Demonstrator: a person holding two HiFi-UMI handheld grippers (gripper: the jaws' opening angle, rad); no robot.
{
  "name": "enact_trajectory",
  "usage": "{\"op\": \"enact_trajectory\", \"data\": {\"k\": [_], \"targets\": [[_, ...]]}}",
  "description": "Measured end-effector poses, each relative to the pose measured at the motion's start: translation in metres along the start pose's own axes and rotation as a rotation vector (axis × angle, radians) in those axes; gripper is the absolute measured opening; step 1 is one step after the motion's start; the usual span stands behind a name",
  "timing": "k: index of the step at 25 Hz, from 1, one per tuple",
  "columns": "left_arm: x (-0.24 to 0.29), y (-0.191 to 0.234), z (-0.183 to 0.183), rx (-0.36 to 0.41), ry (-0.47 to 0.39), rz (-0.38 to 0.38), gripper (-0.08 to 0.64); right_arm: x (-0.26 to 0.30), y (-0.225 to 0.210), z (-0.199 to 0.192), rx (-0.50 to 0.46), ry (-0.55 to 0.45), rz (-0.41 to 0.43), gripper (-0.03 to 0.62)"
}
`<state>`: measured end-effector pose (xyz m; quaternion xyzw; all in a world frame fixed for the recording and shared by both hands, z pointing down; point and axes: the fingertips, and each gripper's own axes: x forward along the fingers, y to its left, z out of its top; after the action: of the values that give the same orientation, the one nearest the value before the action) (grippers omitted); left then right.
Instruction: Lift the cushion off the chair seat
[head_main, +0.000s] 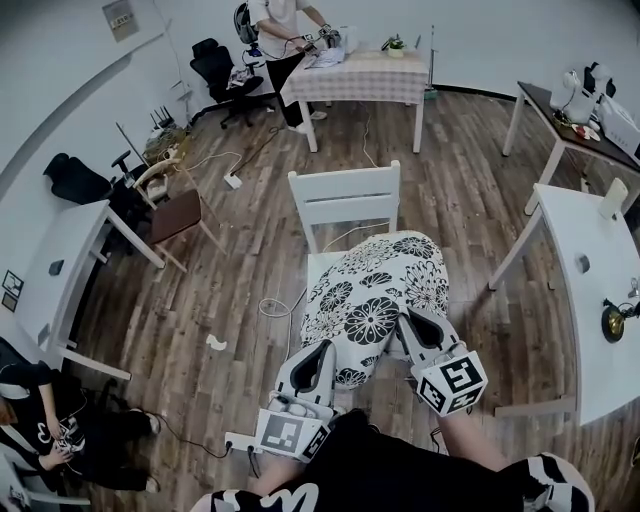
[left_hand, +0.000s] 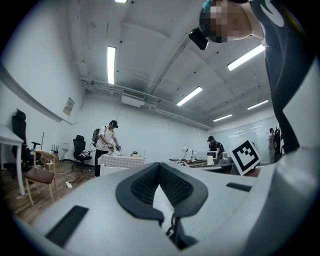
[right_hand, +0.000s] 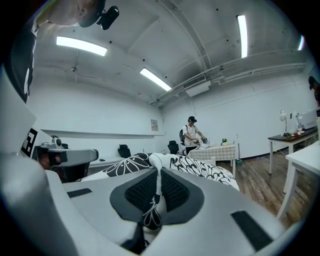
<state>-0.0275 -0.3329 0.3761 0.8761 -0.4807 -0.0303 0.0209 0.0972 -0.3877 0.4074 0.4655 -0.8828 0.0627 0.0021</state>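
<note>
Nearest us, our left gripper and right gripper both have their jaws closed on the near edge of the black-and-white flowered cushion, the left at its near-left corner and the right at its near-right corner. The cushion spreads away from the jaws over the seat of the white chair; we cannot tell whether its far edge touches the seat. Farther off, a person stands at a table with a checked cloth.

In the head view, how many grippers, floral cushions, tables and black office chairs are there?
grippers: 2, left gripper and right gripper
floral cushion: 1
tables: 4
black office chairs: 2
total: 9
</note>
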Motion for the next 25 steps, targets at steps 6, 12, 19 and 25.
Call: {"op": "enact_trajectory", "data": {"k": [6, 12, 19, 25], "targets": [[-0.006, -0.005, 0.002, 0.018, 0.001, -0.008, -0.001, -0.008, 0.007, 0.007, 0.02, -0.029, 0.015, 0.031], [-0.024, -0.006, -0.001, 0.013, -0.012, 0.016, 0.0, -0.014, 0.025, 0.009, 0.027, -0.048, 0.042, 0.031], [-0.064, -0.011, -0.006, -0.016, -0.015, 0.04, 0.0, -0.031, 0.06, 0.007, 0.032, -0.051, 0.062, 0.031], [-0.107, -0.025, 0.003, -0.009, -0.033, 0.037, 0.0, -0.063, 0.092, 0.009, 0.037, -0.067, 0.053, 0.031]]}}
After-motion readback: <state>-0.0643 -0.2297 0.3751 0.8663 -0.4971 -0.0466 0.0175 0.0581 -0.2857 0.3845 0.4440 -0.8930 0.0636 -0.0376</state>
